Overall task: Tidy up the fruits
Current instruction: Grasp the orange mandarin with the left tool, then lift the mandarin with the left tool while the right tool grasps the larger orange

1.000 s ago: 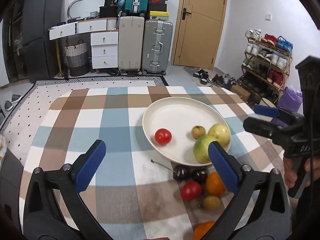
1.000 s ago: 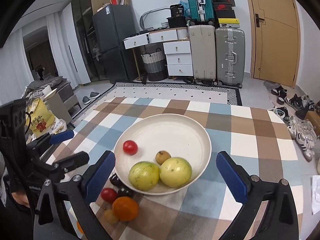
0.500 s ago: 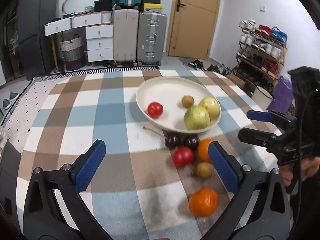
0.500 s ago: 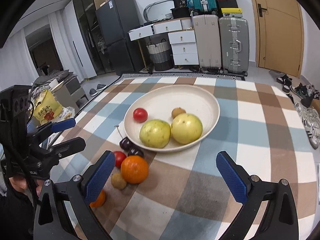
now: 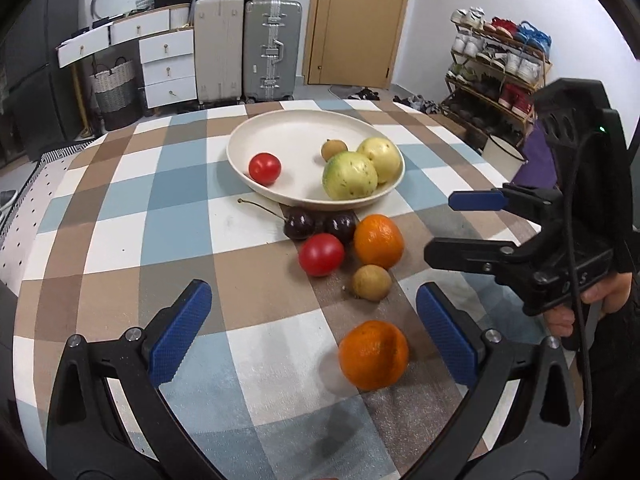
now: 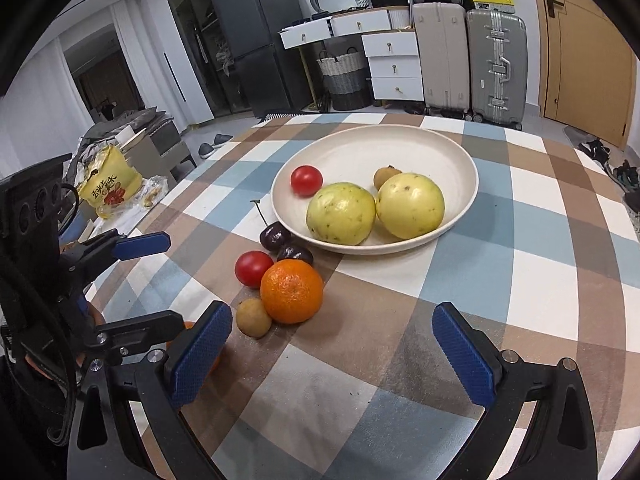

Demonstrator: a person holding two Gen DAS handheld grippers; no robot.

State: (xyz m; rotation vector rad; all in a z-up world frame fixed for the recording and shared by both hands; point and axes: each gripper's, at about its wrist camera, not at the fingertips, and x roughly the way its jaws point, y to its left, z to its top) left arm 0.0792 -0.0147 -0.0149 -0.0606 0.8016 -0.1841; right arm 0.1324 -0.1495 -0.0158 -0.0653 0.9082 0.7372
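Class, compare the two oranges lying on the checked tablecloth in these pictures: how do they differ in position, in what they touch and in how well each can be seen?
The far orange sits in the fruit cluster, close against a cherry and a tomato; the near orange lies alone between the left claw fingers. In the right wrist view the far orange shows whole, while the near orange is mostly hidden. Both rest outside the plate.
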